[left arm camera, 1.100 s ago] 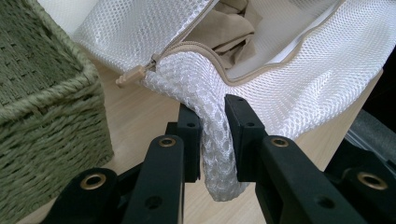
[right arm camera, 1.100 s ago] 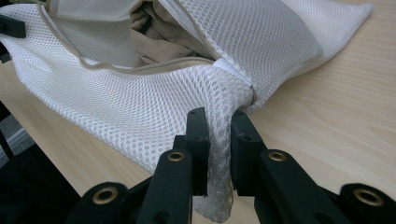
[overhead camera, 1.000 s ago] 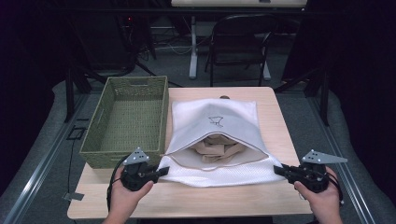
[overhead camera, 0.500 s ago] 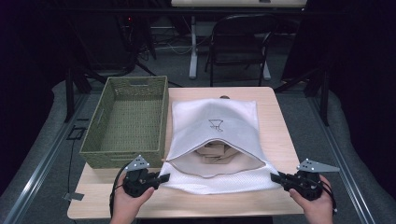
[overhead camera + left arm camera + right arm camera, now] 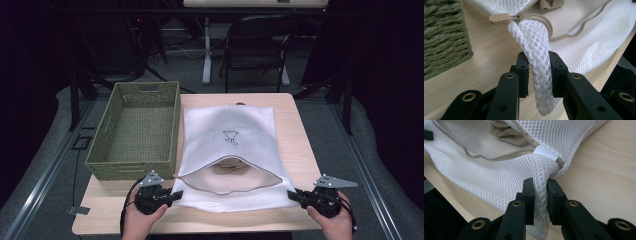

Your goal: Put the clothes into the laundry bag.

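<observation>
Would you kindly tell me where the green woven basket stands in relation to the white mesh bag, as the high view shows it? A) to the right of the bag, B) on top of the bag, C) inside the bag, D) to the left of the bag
D: the high view shows the green woven basket on the table directly left of the white mesh bag.

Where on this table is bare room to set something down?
A bare strip of the light wooden table runs right of the white mesh laundry bag. The near-left corner is smaller. The green woven basket crowds the left; its inside is empty.
</observation>
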{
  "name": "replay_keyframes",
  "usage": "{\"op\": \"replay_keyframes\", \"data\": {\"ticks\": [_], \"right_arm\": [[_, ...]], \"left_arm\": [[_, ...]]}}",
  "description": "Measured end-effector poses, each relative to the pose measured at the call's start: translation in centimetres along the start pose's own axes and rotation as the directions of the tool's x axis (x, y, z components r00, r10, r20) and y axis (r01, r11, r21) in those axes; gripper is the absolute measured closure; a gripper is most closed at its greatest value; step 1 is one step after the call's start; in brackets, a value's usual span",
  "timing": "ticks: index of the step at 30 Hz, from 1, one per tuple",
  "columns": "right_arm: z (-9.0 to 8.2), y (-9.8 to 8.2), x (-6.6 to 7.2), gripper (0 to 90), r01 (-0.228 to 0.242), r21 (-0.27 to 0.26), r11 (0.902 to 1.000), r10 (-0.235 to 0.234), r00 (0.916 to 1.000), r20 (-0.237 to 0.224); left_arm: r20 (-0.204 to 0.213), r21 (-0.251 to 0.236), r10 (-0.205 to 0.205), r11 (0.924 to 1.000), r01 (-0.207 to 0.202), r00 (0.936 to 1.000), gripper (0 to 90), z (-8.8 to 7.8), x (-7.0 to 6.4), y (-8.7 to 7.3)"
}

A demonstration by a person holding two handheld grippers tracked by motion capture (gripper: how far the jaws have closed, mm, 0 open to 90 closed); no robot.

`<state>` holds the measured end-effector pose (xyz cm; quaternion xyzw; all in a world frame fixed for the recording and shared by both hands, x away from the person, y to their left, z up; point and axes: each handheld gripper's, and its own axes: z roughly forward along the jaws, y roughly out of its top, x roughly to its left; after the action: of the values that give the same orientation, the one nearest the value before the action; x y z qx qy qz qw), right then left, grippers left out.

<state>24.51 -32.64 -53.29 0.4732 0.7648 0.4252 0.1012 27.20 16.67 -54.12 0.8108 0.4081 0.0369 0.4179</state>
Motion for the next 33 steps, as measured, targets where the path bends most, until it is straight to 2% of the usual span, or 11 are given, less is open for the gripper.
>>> {"op": "replay_keyframes", "data": {"ticks": [4,10,13,14,20,23,28,30,33], "right_arm": [[0.3,-0.2,0.0,70.9,-0.005,0.003,1.0,0.005,1.0,-0.001],[0.7,-0.4,-0.1,52.8,-0.023,-0.036,0.9991,0.022,0.9997,-0.009],[0.9,-0.5,-0.2,45.6,0.007,-0.037,0.9993,-0.007,0.9999,0.013],[0.9,-0.5,-0.3,44.9,0.021,-0.037,0.9991,-0.021,0.9997,0.016],[0.6,-0.3,0.0,42.8,0.039,-0.061,0.9974,-0.037,0.9987,0.036],[0.1,-0.1,-0.1,41.3,0.052,-0.079,0.9955,-0.048,0.9972,0.057],[-0.7,0.3,0.0,40.8,0.05,-0.112,0.9924,-0.043,0.9971,0.063],[-0.9,0.7,0.3,42.9,0.043,-0.126,0.9911,-0.037,0.998,0.052],[-1.0,1.3,0.7,46.8,0.052,-0.114,0.9921,-0.049,0.9984,0.029]], "left_arm": [[0.0,-0.007,-0.015,0.9999,0.015,0.9999,63.4,0.2,0.0,-0.1],[-0.003,-0.017,-0.02,0.9997,0.02,0.9998,50.6,0.5,0.0,-0.1],[-0.023,-0.021,-0.002,0.9998,0.002,0.9997,44.6,0.5,0.0,-0.1],[-0.025,-0.024,-0.005,0.9997,0.005,0.9997,43.2,0.5,-0.1,-0.1],[-0.051,-0.046,0.013,0.9988,-0.015,0.9986,41.4,0.1,-0.4,0.2],[-0.041,-0.051,0.018,0.9985,-0.021,0.999,41.5,-0.4,-0.5,0.5],[-0.04,-0.068,0.02,0.9974,-0.023,0.999,42.3,-1.1,-0.7,1.0],[-0.041,-0.07,0.028,0.9971,-0.031,0.9988,43.1,-1.4,-0.8,1.5],[-0.042,-0.071,0.038,0.9967,-0.041,0.9984,44.5,-1.7,-1.0,2.4]]}}
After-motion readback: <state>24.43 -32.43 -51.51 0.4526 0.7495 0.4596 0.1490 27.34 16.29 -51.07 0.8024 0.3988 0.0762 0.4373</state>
